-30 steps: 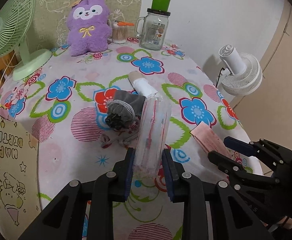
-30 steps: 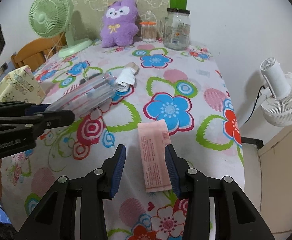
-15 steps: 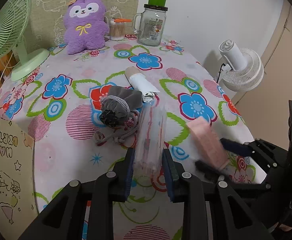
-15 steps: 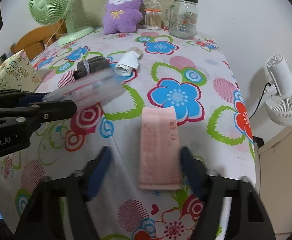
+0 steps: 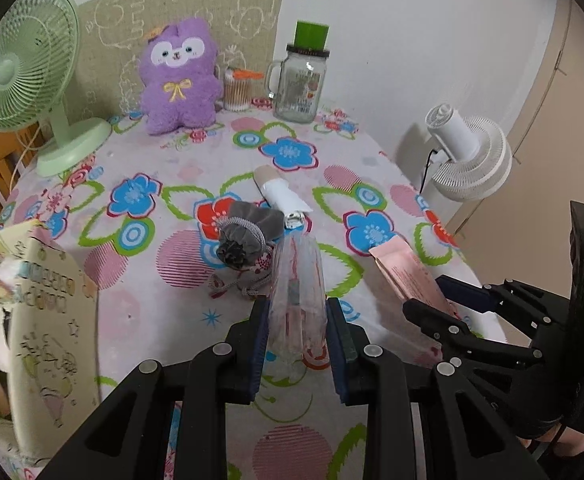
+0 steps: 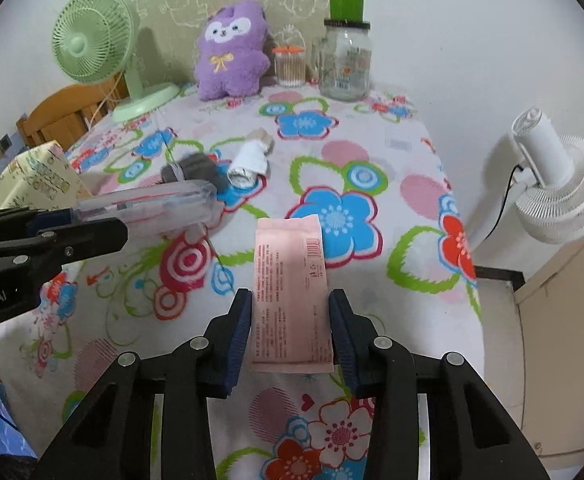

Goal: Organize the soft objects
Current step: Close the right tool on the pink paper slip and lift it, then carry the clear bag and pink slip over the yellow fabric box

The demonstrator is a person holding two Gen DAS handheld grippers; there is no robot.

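Observation:
My left gripper (image 5: 296, 336) is shut on a clear plastic pack (image 5: 297, 300) with red and white contents, held above the floral tablecloth; the pack also shows in the right wrist view (image 6: 152, 208). My right gripper (image 6: 290, 328) is shut on a flat pink packet (image 6: 290, 280), lifted off the table; the packet shows in the left wrist view (image 5: 407, 276). A grey drawstring pouch (image 5: 248, 236) and a white rolled item (image 5: 282, 198) lie mid-table. A purple plush toy (image 5: 178, 76) sits at the back.
A green desk fan (image 5: 20, 76) stands back left, a glass jar with a green lid (image 5: 301, 80) and a cotton-swab tub (image 5: 238, 90) at the back. A printed paper bag (image 5: 40, 320) stands at the left. A white fan (image 5: 467, 156) is beyond the table's right edge.
My right gripper has closed on the pink packet and lifted it off the table. My left gripper keeps its hold on the clear pack and has drawn back a little.

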